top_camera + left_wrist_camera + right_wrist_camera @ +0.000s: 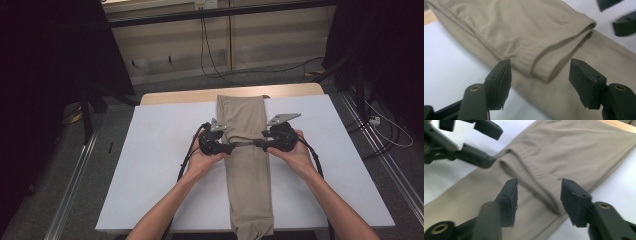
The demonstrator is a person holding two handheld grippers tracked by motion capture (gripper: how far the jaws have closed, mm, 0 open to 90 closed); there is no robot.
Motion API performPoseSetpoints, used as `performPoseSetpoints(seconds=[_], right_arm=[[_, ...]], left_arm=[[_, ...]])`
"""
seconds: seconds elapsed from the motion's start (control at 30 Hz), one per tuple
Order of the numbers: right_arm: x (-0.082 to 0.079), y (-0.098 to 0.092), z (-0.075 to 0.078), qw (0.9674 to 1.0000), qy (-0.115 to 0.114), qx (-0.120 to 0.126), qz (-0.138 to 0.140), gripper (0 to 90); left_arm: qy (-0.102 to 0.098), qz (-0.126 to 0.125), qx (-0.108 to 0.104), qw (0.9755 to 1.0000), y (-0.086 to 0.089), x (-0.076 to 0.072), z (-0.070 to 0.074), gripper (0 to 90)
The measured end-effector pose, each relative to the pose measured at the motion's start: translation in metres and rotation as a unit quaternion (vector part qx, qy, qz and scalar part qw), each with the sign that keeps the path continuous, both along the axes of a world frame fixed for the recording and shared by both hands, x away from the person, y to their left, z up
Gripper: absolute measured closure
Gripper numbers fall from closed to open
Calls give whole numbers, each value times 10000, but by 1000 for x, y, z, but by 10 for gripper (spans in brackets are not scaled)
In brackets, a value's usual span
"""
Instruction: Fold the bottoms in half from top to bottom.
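On the white surface (155,165), the left tool (231,147) sits in the person's left hand (204,159) at the left edge of the tan trousers (247,180). In the left gripper view its jaws stand spread, no pad pressing cloth, with the ribbed waistband (554,62) lying between and just beyond them. The trousers lie as a long folded strip down the middle of the surface, reaching from its far edge to its near edge, the far half doubled back so that the waistband ends across the middle. The right tool (257,143), held in the right hand (295,155), meets the same fold from the strip's right edge, tip close to the left tool's. In the right gripper view its jaws are likewise apart, hovering over the waistband's (534,177) edge without pinching it.
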State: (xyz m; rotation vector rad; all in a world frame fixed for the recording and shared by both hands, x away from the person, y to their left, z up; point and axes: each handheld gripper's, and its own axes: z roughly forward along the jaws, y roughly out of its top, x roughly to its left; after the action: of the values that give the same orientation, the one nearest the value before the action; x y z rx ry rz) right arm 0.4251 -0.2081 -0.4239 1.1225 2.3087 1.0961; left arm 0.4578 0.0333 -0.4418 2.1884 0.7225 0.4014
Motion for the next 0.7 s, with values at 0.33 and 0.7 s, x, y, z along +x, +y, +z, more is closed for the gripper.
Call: performPoseSetpoints(seconds=[0.33,0.7], right_arm=[[23,6,-16,9995,54,-303,39,714],[26,1,-19,9997,62,-221,-29,748]], left_arm=[[-70,135,-159,9998,-4,21,-3,583],[145,160,-366,9991,-10,36,1,817]])
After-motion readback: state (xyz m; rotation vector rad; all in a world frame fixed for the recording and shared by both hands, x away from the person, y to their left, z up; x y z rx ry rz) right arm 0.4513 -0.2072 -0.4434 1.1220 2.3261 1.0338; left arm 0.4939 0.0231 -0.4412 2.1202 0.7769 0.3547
